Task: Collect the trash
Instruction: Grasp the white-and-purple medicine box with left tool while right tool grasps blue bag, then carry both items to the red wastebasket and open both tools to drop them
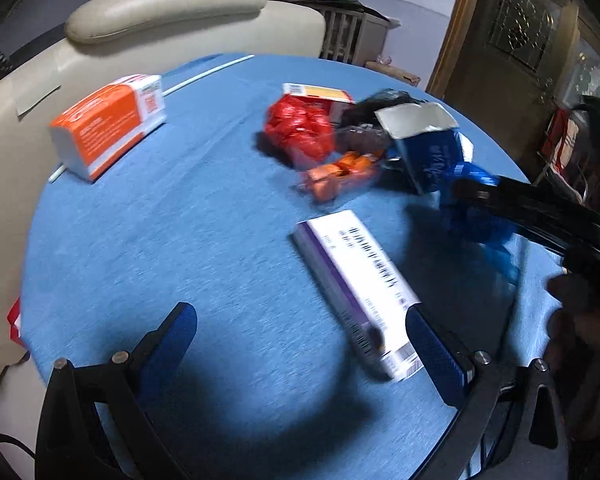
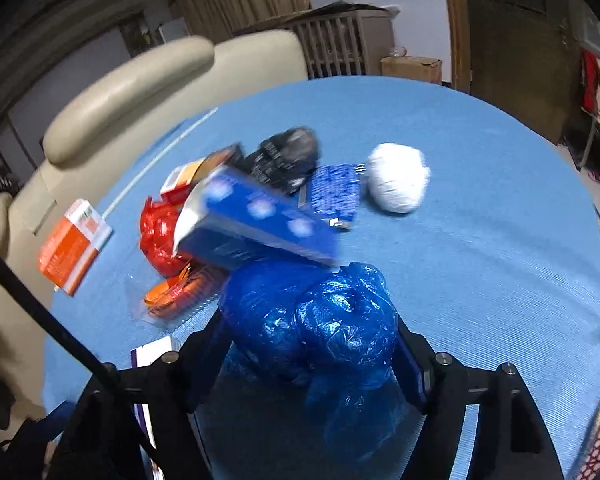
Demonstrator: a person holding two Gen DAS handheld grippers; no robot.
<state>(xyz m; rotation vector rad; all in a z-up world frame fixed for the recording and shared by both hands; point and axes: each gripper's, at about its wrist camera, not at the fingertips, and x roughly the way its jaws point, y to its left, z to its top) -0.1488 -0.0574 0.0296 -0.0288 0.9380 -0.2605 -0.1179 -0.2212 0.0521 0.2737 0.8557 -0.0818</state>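
Right gripper point(image 2: 312, 344): jaws part-way closed around the crumpled blue plastic bag point(image 2: 320, 320), both pads against its sides, so it has hold of the bag. The bag fills the gap between the fingers and bulges ahead of the tips.

Left gripper point(image 1: 300, 344): jaws wide open, nothing held. The white-and-purple box point(image 1: 360, 292) lies flat between the fingers, its near end just beside the right finger point(image 1: 436, 356); can't tell if they touch.

Just beyond the right gripper's bag: a blue carton point(image 2: 256, 220), tilted, open flap to the left, leaning on the pile; inside not visible. Left of it, an orange wrapper point(image 2: 176, 292) and a red plastic bag point(image 2: 160, 232). Behind those, a small yellow-red box point(image 2: 180, 180) and a black bag point(image 2: 288, 156). Further right, a white crumpled wad point(image 2: 398, 178), apart from the pile.

Far left of both grippers: an orange-and-white box point(image 1: 108, 124), on its own at the edge of the blue table point(image 1: 180, 220). All blurred.
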